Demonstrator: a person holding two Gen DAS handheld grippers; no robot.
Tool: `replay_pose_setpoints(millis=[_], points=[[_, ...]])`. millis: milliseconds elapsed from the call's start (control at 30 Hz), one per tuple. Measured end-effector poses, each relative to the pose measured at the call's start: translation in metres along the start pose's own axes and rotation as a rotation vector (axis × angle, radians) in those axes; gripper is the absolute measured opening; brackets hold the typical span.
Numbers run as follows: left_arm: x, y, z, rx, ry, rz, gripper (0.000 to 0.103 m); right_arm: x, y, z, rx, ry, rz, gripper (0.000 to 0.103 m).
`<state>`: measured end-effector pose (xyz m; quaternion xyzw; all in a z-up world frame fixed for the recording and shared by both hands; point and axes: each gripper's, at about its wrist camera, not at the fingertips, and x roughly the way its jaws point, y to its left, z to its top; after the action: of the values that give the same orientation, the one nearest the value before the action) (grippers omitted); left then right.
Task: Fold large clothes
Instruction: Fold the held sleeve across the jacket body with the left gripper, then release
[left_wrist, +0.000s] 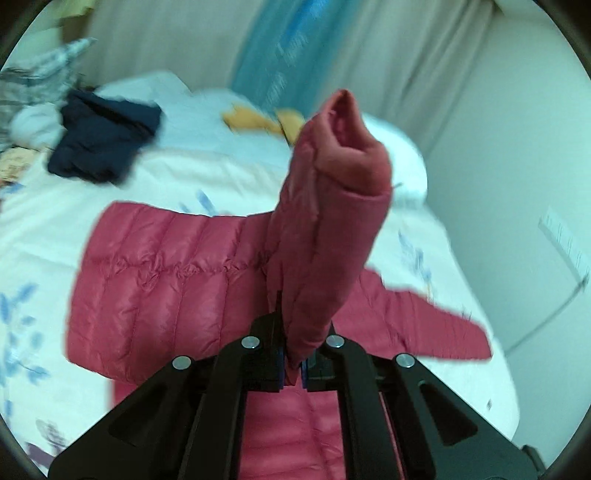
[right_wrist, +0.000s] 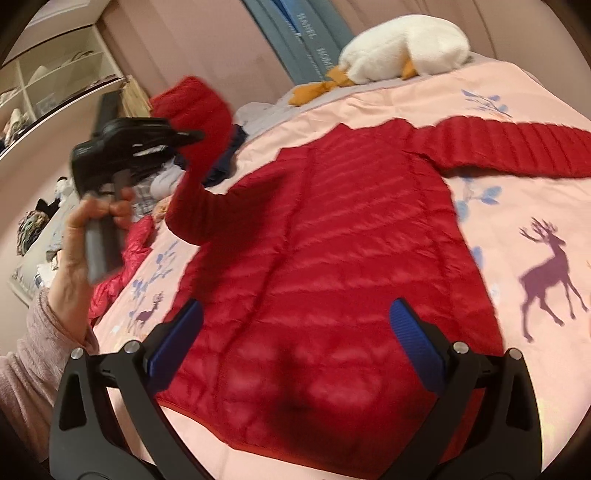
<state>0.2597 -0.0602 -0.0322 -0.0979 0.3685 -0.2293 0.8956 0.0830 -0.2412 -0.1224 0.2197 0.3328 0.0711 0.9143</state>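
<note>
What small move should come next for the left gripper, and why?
Probably carry the lifted sleeve across and lay it on the red down jacket's body. The left gripper is shut on that sleeve, raised above the bed, while the other sleeve lies spread.

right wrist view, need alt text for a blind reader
A red puffer jacket lies flat on a pink bedspread; the open right gripper hovers over its hem. The left gripper lifts one sleeve.
</note>
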Motion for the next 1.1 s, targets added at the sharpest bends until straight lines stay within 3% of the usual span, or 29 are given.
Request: replay_pose_setpoints(millis=[100,133,167,233,400,467,533,633,733,867,1000,1067,1100], points=[[0.054,-0.019,-0.024,-0.024,0.108,0.001,0.011,-0.006,-0.016,-0.002,0.031,0.002,-0.012,0.101],[0.065,-0.020,-0.030,-0.042,0.134,0.008,0.024,-0.009,-0.022,-0.003,0.040,0.002,-0.019,0.101],[0.081,-0.020,-0.036,-0.081,0.170,0.000,0.047,-0.011,-0.026,-0.003,0.048,0.001,-0.026,0.101],[0.101,-0.012,-0.045,-0.142,0.224,-0.025,0.080,-0.014,-0.033,-0.003,0.058,-0.002,-0.037,0.101],[0.097,0.006,-0.058,-0.161,0.266,-0.088,0.081,-0.015,-0.051,0.002,0.092,0.002,-0.063,0.101],[0.072,0.022,-0.060,-0.160,0.230,-0.127,0.083,-0.010,-0.054,0.009,0.098,0.008,-0.065,0.101],[0.047,0.039,-0.060,-0.178,0.185,-0.167,0.094,-0.005,-0.056,0.018,0.098,0.005,-0.060,0.101],[0.011,0.083,-0.061,-0.229,0.108,-0.179,0.096,0.011,-0.056,0.042,0.096,0.002,-0.044,0.101],[-0.011,0.135,-0.072,-0.340,0.077,-0.177,0.096,0.040,-0.056,0.070,0.092,0.047,-0.048,0.101],[-0.022,0.203,-0.089,-0.595,0.035,-0.292,0.096,0.092,-0.051,0.110,0.066,0.120,-0.064,0.101],[0.002,0.224,-0.094,-0.713,0.040,-0.359,0.096,0.140,-0.051,0.140,0.052,0.117,-0.156,0.100],[0.019,0.225,-0.092,-0.742,0.047,-0.381,0.096,0.159,-0.051,0.148,0.042,0.106,-0.205,0.093],[0.025,0.225,-0.090,-0.746,0.051,-0.378,0.096,0.170,-0.053,0.151,0.055,0.109,-0.226,0.081]])
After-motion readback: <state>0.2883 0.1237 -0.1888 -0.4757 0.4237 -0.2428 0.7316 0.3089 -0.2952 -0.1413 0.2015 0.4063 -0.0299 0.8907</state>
